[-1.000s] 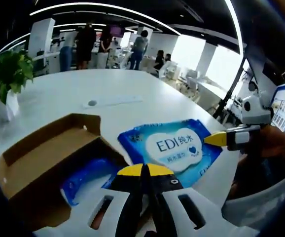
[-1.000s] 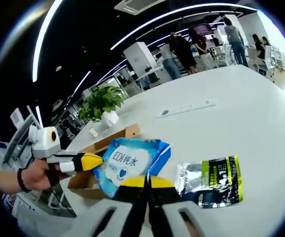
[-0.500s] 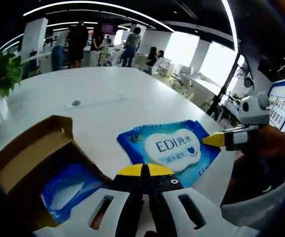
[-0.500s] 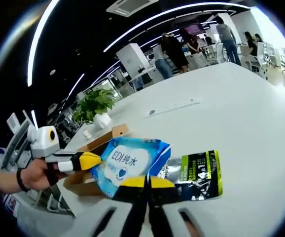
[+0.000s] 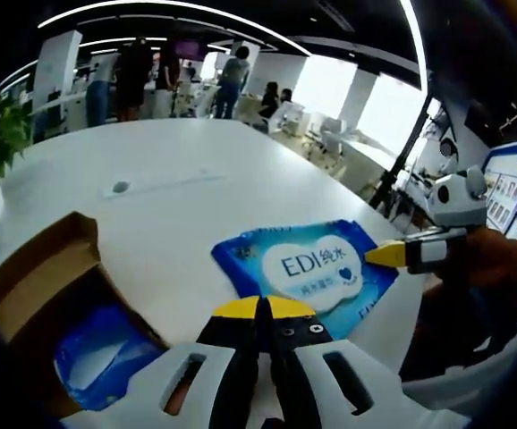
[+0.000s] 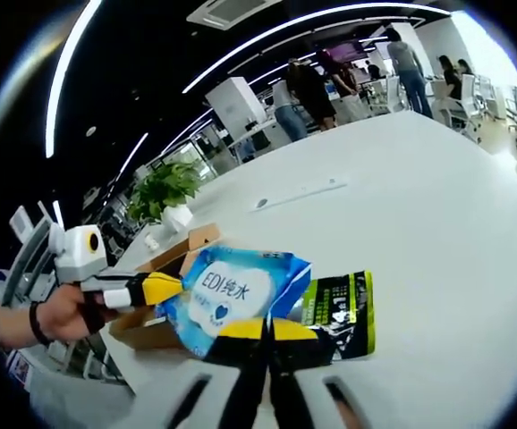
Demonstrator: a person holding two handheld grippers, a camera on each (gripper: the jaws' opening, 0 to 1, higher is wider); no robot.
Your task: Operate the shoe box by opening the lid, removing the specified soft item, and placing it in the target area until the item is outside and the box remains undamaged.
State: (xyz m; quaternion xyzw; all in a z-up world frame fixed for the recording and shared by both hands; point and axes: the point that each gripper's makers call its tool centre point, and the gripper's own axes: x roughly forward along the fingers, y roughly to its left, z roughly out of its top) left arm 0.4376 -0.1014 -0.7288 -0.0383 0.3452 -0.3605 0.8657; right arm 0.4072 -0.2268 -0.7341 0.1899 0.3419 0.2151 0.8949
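A blue wipes pack with a white "EDI" label hangs above the white table, held from two sides. My left gripper is shut on its near edge. My right gripper, held by a hand, comes in from the right and pinches the pack's right corner. In the right gripper view the same pack sits over my right gripper, with the left gripper on its left edge. The open cardboard shoe box lies at the left with another blue pack inside it.
A black and green packet lies on the table just right of the held pack. A potted plant stands beyond the box. A long power strip lies mid-table. Several people stand at the far end.
Both grippers have carried the wipes pack sideways away from the box, toward the black and green packet. The box has slid to the left edge of the left gripper view.
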